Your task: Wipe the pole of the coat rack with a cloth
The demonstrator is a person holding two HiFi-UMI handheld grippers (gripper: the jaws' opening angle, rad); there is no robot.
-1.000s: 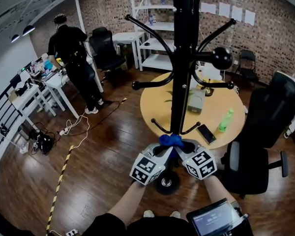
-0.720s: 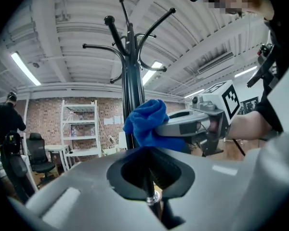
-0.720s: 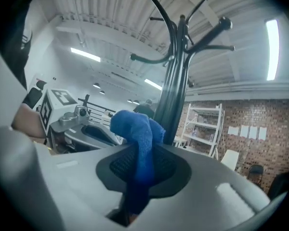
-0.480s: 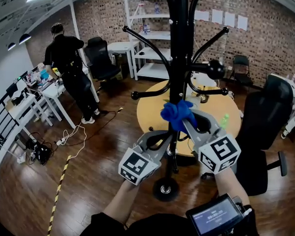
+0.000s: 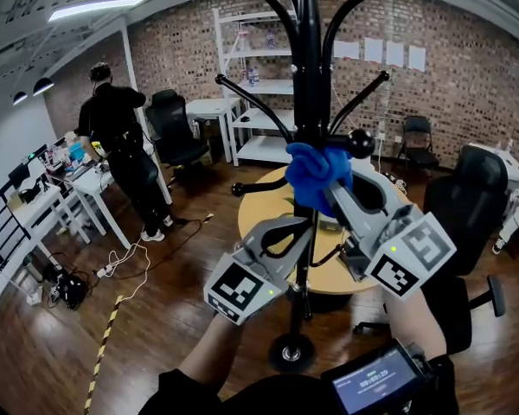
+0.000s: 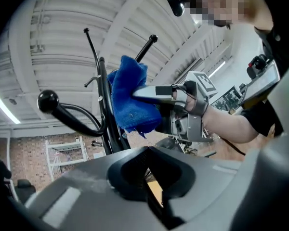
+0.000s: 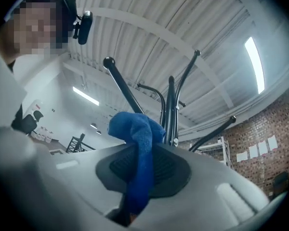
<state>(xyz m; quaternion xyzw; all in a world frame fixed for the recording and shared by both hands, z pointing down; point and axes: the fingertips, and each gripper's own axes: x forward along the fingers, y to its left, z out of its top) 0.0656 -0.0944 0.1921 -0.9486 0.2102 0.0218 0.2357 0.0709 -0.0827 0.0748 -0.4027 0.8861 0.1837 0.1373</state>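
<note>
Two grippers: right gripper (image 5: pixel 330 187) clamped on a blue cloth (image 5: pixel 314 173) held against the pole (image 5: pixel 308 85) of the coat rack, high up among the hooks (image 5: pixel 251 102); left gripper (image 5: pixel 299 225) closed, empty, beside the pole lower down. Step judged mid-wipe; the next stroke needs steady contact, clear of hooks.

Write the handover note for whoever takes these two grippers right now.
Right gripper: shut on the blue cloth, held against the coat rack pole at the height of the hook arms.
Left gripper: shut, empty, beside the pole lower down.
Done: cloth swept up from near the base in the last second.
Remaining: the pole above the cloth, and any sides the stroke missed.
</note>
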